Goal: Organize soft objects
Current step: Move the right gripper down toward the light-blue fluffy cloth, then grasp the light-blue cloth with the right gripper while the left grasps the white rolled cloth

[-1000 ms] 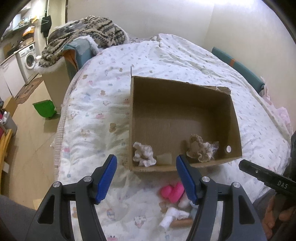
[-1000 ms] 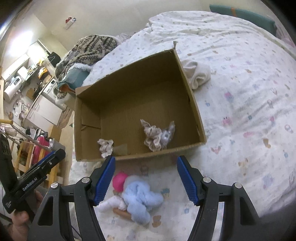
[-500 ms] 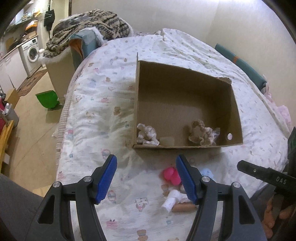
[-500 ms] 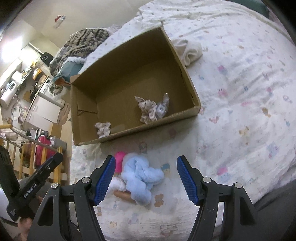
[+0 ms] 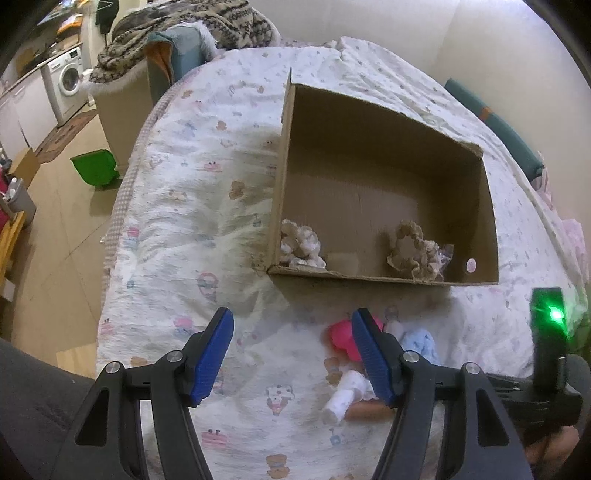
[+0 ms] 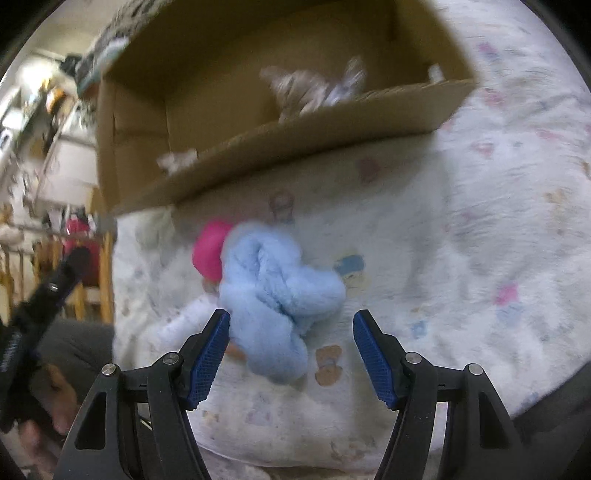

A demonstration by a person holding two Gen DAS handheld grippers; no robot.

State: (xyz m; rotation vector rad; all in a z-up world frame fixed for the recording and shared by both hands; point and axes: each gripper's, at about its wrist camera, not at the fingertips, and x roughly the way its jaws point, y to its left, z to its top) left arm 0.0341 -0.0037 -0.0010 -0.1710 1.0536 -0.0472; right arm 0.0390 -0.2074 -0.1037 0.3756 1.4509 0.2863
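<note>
An open cardboard box point(image 5: 491, 229) point(image 6: 295, 140) lies on the bed. Inside it are a white fluffy scrunchie point(image 5: 301, 245) at the near left and a beige scrunchie point(image 5: 413, 254) point(image 6: 306, 88) at the near right. In front of the box lies a small doll with a pink hat point(image 5: 341, 334) point(image 6: 208, 251), white sleeve point(image 5: 343, 397) and a fluffy light blue cloth point(image 6: 277, 288) point(image 5: 421, 343) over it. My left gripper point(image 5: 291, 354) is open above the bed, left of the doll. My right gripper point(image 6: 291, 354) is open just above the blue cloth.
The bed has a white sheet point(image 5: 192, 221) with cartoon prints. A patterned blanket pile point(image 5: 184, 33) lies beyond the bed's far left. A green bin point(image 5: 94, 170) stands on the wooden floor. A washing machine point(image 5: 66, 79) is at the far left.
My right gripper has dropped down close over the blue cloth, and its view is blurred by motion. My left gripper has pulled back a little from the box.
</note>
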